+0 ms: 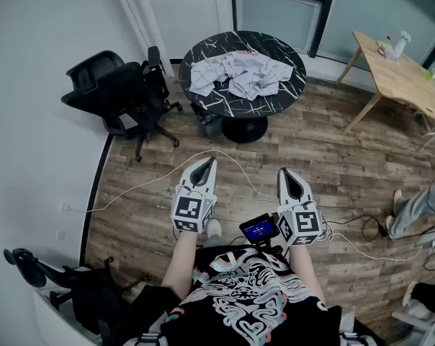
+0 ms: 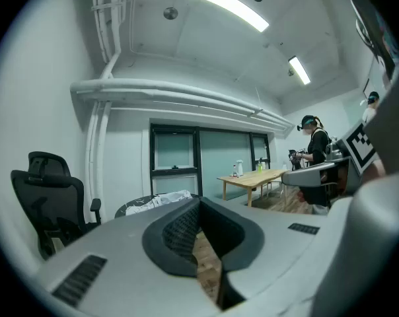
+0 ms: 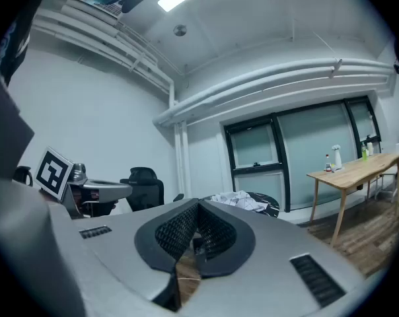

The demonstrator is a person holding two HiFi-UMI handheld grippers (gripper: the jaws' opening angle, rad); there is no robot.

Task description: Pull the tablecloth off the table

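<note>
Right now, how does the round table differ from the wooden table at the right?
The round table is black with white veining, on one central base; the wooden table is pale, rectangular, on splayed legs. The round table carries a crumpled tablecloth; the wooden table holds a spray bottle. Both stand on the plank floor.

Cloth: crumpled white fabric tablecloth (image 1: 239,74), heaped.
Place: atop the round black marble table (image 1: 275,99), well ahead of my fingers (image 1: 203,173).

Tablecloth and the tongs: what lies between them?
Head view: only wooden floor crossed by a white cable, between the tablecloth and the left tongs and right tongs.
</note>
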